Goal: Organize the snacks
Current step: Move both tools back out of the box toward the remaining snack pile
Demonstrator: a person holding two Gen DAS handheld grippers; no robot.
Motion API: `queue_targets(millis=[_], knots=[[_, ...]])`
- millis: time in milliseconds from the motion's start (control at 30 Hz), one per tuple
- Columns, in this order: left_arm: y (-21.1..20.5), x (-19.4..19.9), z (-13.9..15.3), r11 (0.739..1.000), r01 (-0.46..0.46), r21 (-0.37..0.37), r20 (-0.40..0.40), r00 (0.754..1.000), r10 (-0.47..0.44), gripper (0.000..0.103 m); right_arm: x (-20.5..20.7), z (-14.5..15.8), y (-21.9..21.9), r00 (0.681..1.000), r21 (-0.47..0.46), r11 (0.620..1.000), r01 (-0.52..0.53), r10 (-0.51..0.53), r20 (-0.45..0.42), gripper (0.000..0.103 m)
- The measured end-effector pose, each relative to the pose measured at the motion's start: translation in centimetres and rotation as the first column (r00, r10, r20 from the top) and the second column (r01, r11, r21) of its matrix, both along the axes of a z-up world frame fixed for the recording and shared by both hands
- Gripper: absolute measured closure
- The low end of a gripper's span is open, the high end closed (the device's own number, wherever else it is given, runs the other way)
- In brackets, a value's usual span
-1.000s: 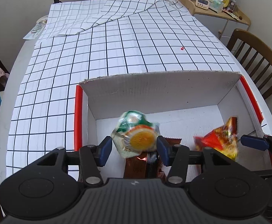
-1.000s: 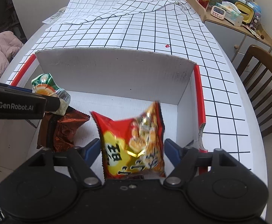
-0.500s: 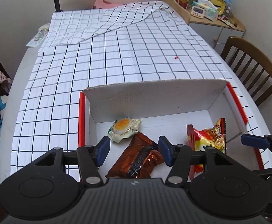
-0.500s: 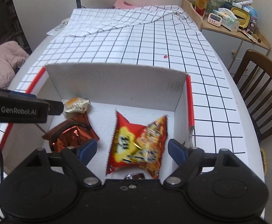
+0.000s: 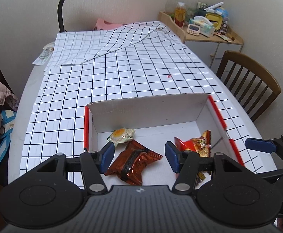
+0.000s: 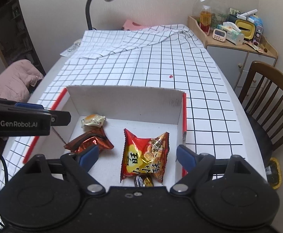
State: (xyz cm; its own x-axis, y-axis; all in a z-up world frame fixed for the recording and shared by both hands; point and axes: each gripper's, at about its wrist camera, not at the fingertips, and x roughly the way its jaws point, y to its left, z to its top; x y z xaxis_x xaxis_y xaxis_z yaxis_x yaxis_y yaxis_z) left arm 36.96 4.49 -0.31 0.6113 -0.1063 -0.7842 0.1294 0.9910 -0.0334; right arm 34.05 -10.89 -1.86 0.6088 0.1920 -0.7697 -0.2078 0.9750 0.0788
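With both sets of fingers spread wide and holding nothing, your left gripper [image 5: 139, 156] and right gripper [image 6: 135, 156] hover above the white box [image 6: 122, 99] at the worktop's near edge. Inside lie the egg-print packet [image 5: 122, 134], brown wrapper [image 5: 134, 161] and red bag [image 6: 145, 155], apparently sorted side by side so none covers another.

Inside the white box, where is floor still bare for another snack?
Bare floor runs along the back wall of the box, behind the red packet, and down the strip between it and the brown packet. The left side is crowded: the egg-print packet lies beside the brown one.
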Motion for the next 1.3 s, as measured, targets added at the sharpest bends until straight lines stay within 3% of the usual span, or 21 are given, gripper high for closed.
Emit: queue_targets(millis=[600, 733, 1000, 1100, 1300], knots=[[-0.7, -8.4, 4.0, 1.0, 0.002, -0.022, 0.093, 0.996, 0.0, 0.038, -7.4, 4.6, -1.6, 0.992, 0.082, 0.994, -0.074, 0.065, 0.108, 0.007], [-0.7, -10.5, 4.6, 1.0, 0.005, -0.021, 0.117, 0.993, -0.002, 0.031, -9.3, 5.0, -1.7, 0.988, 0.089, 0.991, -0.1, 0.089, 0.124, 0.003], [-0.4, -14.3, 4.9, 1.0, 0.005, -0.018, 0.14, 0.99, -0.002, 0.029, -12.6, 5.7, -2.1, 0.98, 0.112, 0.985, -0.132, 0.113, 0.161, 0.001], [-0.1, -15.3, 4.8, 0.999, 0.003, -0.032, 0.145, 0.989, 0.001, 0.02, -13.7, 5.7, -2.1, 0.977, 0.102, 0.984, -0.144, 0.126, 0.172, 0.001], [-0.1, -17.3, 3.9, 0.999, 0.011, -0.043, 0.145, 0.989, -0.005, 0.018, -15.5, 4.7, -2.4, 0.977, 0.102, 0.983, -0.15, 0.132, 0.166, 0.001]])
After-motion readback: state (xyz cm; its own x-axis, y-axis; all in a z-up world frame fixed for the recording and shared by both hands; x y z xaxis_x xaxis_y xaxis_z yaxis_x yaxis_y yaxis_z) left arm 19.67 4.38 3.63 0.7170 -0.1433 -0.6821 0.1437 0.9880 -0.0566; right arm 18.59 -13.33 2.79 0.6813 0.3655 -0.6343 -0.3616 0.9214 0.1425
